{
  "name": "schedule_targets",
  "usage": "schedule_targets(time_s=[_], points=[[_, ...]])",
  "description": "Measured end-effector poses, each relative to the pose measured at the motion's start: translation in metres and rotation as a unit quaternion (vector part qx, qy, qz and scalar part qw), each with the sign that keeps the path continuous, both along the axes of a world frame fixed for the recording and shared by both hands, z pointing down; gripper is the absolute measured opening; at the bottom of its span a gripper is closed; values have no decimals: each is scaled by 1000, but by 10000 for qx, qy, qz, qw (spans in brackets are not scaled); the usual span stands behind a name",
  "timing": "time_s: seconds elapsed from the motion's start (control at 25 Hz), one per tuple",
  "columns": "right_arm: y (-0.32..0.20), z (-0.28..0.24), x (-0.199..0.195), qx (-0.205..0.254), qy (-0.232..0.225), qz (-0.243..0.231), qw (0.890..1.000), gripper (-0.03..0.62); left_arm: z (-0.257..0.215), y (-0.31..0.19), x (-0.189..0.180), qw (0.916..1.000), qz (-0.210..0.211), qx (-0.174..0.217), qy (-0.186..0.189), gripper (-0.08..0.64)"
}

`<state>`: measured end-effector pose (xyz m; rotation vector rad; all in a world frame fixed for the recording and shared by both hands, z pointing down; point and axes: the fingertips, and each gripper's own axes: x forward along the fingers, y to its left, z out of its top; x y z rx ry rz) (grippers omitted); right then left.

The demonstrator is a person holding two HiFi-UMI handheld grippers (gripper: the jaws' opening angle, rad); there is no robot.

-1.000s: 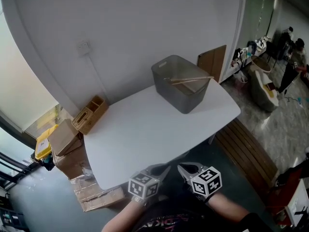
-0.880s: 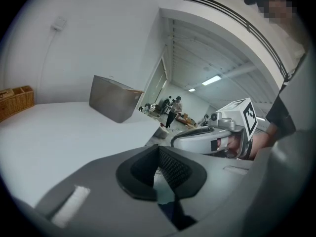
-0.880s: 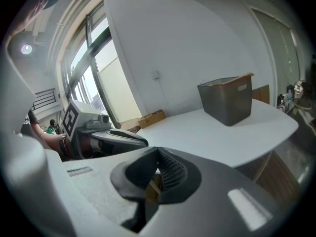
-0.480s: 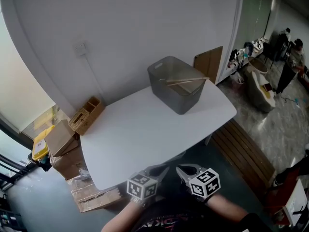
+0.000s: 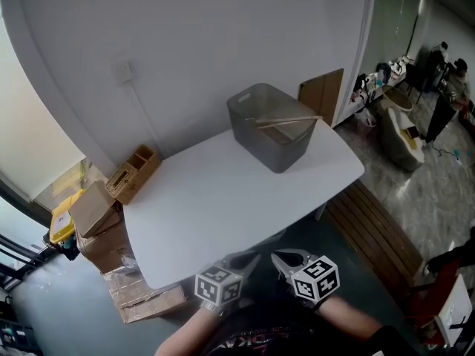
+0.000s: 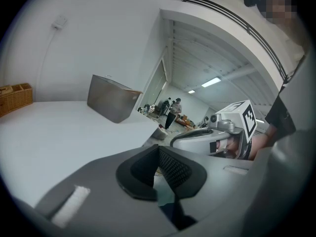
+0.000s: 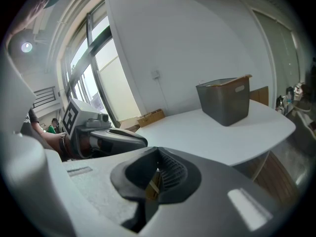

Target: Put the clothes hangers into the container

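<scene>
While left claw [image 5: 251,258] and right claw [image 5: 280,258] sit closed, empty, we note grey container [image 5: 269,138] on white tabletop [image 5: 223,199] by wall [image 5: 185,50].

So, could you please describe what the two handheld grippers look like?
The left gripper and right gripper both have pale grey moulded bodies and black ribbed pads lining the jaws. Each carries a white cube printed with black square markers. The person wears a dark top.

Left gripper [image 5: 245,261], right gripper [image 5: 289,259]: grey moulded shells, black ribbed pads [image 6: 174,169]. White cubes [image 5: 220,286], black square markers. Dark top [image 5: 256,341], reddish print.
</scene>
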<state>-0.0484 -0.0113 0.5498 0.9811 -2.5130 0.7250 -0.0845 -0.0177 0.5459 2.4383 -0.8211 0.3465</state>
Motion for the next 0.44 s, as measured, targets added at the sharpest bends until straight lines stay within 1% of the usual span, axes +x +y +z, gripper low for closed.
schedule_targets(time_s=[0.44], points=[[-2, -1, -2, 9, -7, 11, 10000, 2, -2, -1, 0, 10000, 57, 36, -40, 3]])
